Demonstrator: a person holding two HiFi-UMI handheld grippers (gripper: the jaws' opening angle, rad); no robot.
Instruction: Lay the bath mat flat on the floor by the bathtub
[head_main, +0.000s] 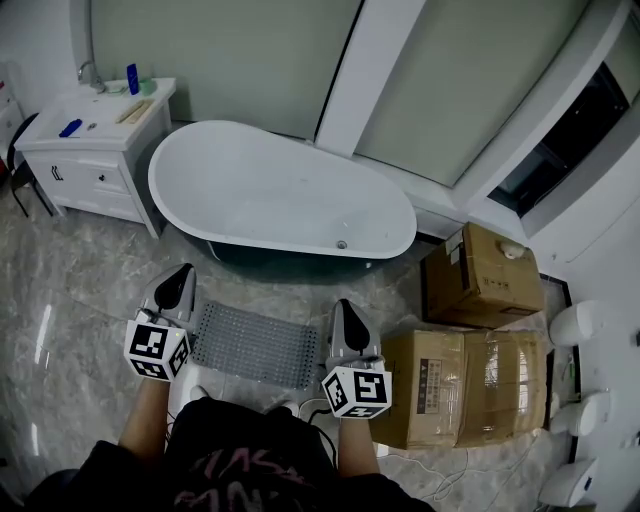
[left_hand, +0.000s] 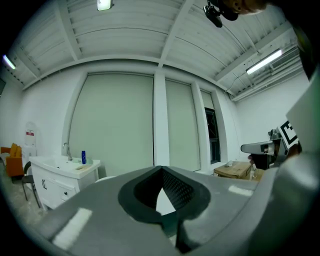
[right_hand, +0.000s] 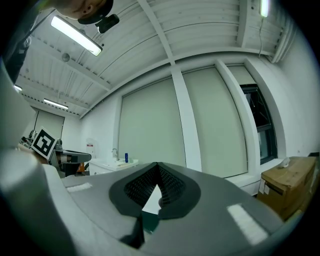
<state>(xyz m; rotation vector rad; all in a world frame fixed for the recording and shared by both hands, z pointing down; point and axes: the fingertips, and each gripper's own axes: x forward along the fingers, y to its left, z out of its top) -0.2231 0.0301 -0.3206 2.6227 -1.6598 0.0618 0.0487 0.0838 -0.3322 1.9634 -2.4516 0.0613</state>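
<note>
left claw (head_main: 177, 278) and right claw (head_main: 344, 312) closed, empty; mat (head_main: 255, 345) flat by tub (head_main: 280, 190), though a foot could ruck its edge

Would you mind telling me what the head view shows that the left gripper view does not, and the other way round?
Only the head view shows the grey bath mat lying flat beside the bathtub. Only the left gripper view shows the ceiling lights, and that the left claw is shut on nothing. Both show the white sink cabinet, its blue bottle and a cardboard box.
</note>
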